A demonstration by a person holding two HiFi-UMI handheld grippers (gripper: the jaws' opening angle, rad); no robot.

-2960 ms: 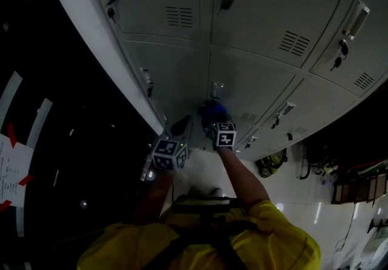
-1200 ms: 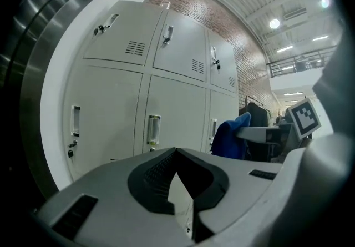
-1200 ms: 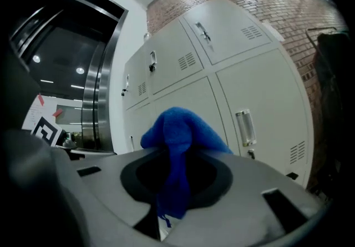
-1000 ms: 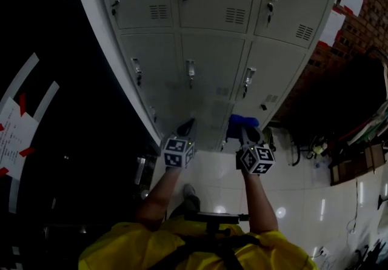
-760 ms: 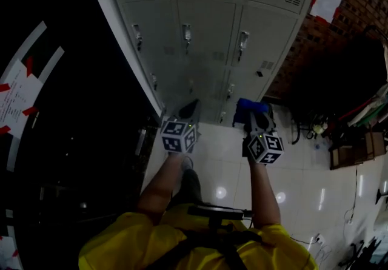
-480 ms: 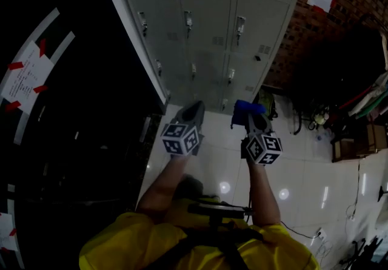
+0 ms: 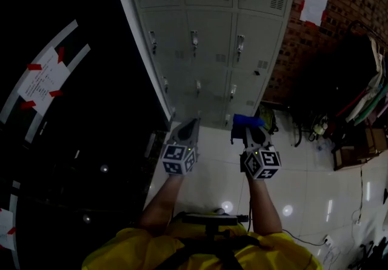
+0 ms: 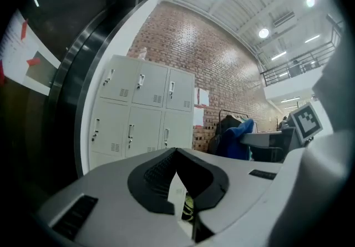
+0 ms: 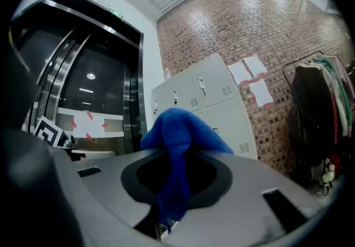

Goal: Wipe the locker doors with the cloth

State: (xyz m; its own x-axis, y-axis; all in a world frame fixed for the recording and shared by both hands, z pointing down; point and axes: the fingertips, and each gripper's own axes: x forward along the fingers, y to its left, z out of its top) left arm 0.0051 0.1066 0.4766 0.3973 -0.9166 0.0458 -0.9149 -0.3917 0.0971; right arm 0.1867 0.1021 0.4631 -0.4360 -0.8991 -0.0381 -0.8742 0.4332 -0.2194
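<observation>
A blue cloth (image 9: 176,140), soft and bunched, is clenched in the right tool (image 7: 247,129). It is heaped over the jaw tips, and a narrow fold hangs down between them. The left tool (image 8: 176,154) is drawn shut with nothing in it. Both tools are held side by side over the glossy white floor (image 7: 212,153), with the cloth kept clear of the grey locker doors (image 7: 212,32) ahead.
</observation>
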